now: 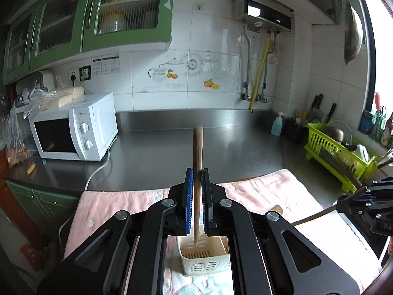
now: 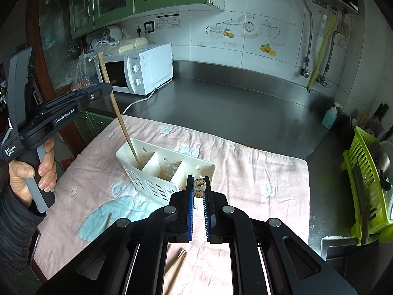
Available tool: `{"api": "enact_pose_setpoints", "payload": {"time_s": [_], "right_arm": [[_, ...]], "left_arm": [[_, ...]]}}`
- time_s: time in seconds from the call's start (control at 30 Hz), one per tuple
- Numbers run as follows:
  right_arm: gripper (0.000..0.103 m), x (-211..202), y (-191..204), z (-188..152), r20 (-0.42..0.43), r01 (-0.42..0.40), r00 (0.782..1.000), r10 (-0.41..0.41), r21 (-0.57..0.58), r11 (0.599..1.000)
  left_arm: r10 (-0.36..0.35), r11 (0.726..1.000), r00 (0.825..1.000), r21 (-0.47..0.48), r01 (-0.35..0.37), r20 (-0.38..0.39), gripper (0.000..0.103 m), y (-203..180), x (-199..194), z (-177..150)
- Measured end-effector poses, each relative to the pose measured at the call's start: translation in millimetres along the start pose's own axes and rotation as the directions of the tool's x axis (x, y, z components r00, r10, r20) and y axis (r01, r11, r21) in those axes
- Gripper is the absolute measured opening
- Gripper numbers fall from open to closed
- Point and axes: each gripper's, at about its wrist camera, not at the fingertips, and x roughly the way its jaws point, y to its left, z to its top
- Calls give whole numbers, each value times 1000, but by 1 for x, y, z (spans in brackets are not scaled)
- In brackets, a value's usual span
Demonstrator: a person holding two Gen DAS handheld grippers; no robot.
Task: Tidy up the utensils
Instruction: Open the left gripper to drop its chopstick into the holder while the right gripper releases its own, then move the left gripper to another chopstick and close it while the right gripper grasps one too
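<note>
Both grippers' fingers were clamped nearly closed: the left gripper (image 1: 197,172) pinched chopsticks (image 2: 118,108), the right gripper (image 2: 198,180) a dark-handled utensil (image 1: 316,215). Chopsticks stood steeply, tips down in the white caddy's (image 2: 137,179) end compartment on the pink towel (image 2: 258,172).

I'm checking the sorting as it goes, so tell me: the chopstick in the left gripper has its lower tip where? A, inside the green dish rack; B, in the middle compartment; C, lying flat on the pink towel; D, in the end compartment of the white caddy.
D: the chopstick held by the left gripper slants down into the end compartment of the white caddy, the one nearest that gripper.
</note>
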Motion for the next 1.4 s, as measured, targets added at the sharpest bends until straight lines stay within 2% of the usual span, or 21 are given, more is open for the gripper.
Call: {"api": "enact_pose_setpoints", "payload": {"time_s": [0.2,0.3,0.37,0.53,0.77,0.97,1.13,1.23,1.4], "right_arm": [[8,11,2,-3,-11,-5,1000,6,12,1000],[20,1,3,-3,22,6,1000,-6,18,1000],[28,-11,3,-5,47,11,999,-13,24,1000],[31,-45,11,-24,106,22,994,-25,29,999],[36,-75,41,-86,132,45,990,-45,3,999],[36,-74,63,-151,113,48,992,-50,20,999],[36,-63,85,-203,85,26,996,-33,85,996],[36,-53,94,-232,64,-11,998,0,164,986],[34,-37,113,-267,36,-22,999,13,260,965]], "left_arm": [[9,1000,999,-7,-9,-32,8,6,3,-9],[2,1000,1000,-8,-2,-25,11,7,-8,-10],[4,1000,1000,-14,-4,-18,17,8,-20,-12],[-5,1000,1000,-23,4,-4,36,7,-62,-28],[25,1000,999,0,-25,-27,43,0,-121,-70],[29,1000,998,-12,-29,-64,49,0,-154,-114],[63,998,995,-22,-65,-76,51,-2,-174,-151],[88,996,993,-20,-90,-79,51,-3,-183,-169],[92,993,992,-58,-98,-90,51,3,-191,-190]]}}
